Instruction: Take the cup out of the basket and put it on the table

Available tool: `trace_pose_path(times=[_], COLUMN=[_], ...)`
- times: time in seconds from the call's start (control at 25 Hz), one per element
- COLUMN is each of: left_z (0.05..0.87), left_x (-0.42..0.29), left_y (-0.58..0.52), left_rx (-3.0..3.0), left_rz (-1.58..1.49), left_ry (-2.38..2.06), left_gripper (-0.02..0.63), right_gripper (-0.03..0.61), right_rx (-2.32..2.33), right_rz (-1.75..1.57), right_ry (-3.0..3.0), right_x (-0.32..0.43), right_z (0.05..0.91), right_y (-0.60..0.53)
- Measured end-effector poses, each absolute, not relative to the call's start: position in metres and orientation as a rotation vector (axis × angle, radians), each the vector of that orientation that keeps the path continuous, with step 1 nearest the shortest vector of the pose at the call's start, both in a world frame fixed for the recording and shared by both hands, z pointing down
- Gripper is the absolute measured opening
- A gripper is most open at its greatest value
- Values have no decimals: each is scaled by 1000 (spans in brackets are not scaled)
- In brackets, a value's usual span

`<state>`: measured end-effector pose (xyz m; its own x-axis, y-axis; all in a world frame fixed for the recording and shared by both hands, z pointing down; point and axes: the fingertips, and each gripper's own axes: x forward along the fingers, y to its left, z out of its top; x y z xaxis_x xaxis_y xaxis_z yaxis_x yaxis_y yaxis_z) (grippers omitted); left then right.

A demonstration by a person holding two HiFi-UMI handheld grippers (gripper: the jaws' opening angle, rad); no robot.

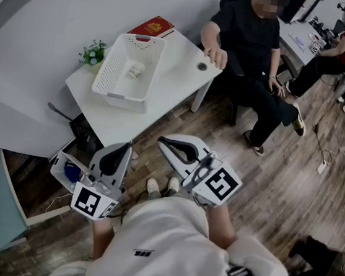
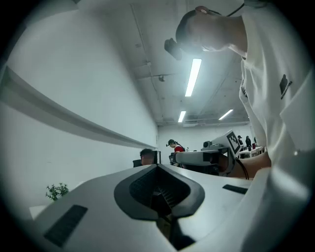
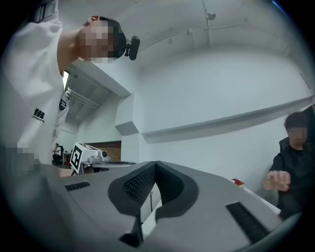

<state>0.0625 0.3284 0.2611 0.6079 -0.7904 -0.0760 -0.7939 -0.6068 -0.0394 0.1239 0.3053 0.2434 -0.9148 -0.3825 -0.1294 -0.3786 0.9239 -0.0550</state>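
Note:
A white perforated basket (image 1: 129, 66) stands on the white table (image 1: 174, 72). A small pale cup (image 1: 134, 70) lies inside it. Both grippers hang near my body, below the table's near edge and well short of the basket. My left gripper (image 1: 127, 145) is shut with nothing between its jaws, and its closed tips (image 2: 157, 167) point up toward the wall and ceiling. My right gripper (image 1: 162, 141) is also shut and empty, its tips (image 3: 156, 164) meeting in front of a white wall. Neither gripper view shows the basket or the cup.
A red booklet (image 1: 152, 25) and a small green plant (image 1: 94, 52) sit at the table's far side. A person in black (image 1: 253, 38) sits at the table's right corner, hand on its edge. A blue-and-white box (image 1: 67, 169) lies on the floor at left.

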Motion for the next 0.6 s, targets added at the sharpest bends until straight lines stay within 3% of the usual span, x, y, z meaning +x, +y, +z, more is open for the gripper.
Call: trace_pose_path(times=[0.6], left_z=[262], left_x=[87], left_y=[311], left_rx=[-2697], left_rz=[-6], left_ry=[1476], left_gripper=[9], right_gripper=[14], right_rx=[-522], right_rz=[-66], right_ry=[2911], right_x=[163], right_z=[242], right_y=[280])
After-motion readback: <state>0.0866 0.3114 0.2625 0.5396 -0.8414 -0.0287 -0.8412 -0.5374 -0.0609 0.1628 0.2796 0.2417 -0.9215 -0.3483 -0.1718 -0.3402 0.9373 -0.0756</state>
